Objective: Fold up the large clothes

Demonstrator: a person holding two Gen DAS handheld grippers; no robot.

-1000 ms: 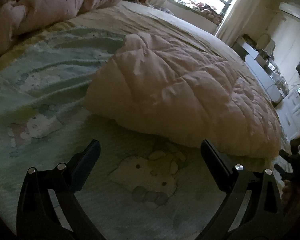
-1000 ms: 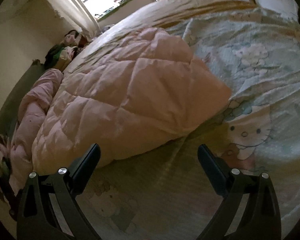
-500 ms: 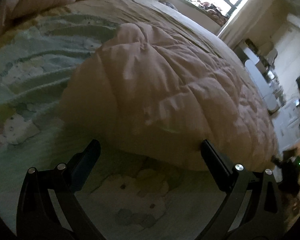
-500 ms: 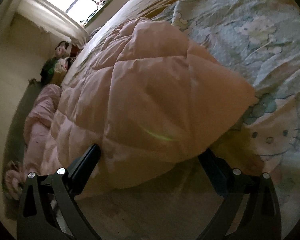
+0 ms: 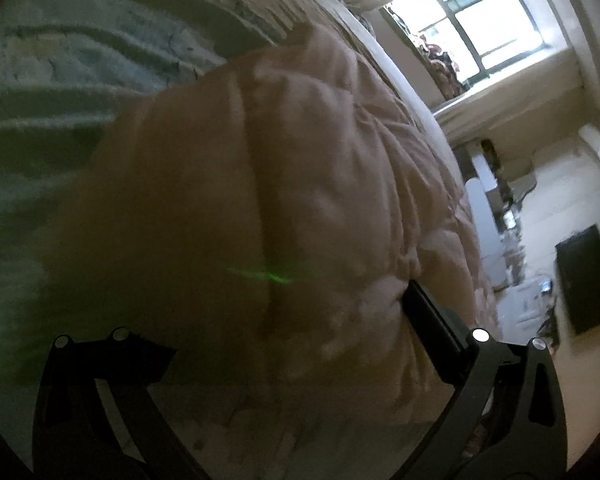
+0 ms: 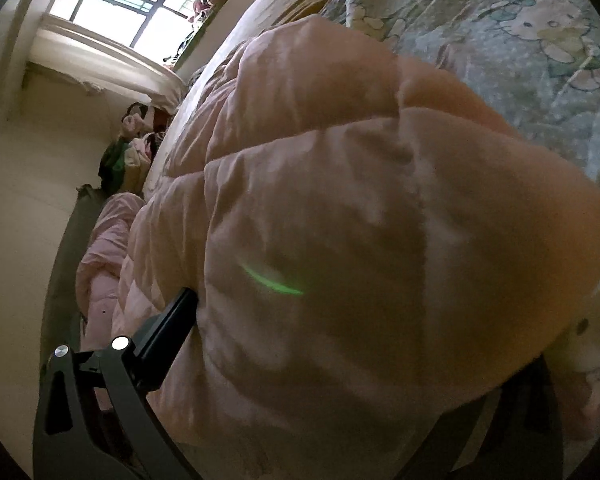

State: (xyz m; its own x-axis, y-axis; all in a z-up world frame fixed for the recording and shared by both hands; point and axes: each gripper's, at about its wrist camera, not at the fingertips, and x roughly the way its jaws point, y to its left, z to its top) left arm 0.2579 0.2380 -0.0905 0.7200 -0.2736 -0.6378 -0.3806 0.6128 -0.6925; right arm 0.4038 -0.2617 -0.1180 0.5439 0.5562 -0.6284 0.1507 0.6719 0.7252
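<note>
Bedsheet under quilt edge, grippers straddling

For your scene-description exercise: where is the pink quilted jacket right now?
The pink quilted jacket lies on the cartoon-print bedsheet, filling both wrist views, its edge between the open fingers of each gripper.

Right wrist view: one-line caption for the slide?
Right gripper open, fingers straddling the near edge of a pink quilted garment lying on a cartoon-print bedsheet, window behind.
</note>
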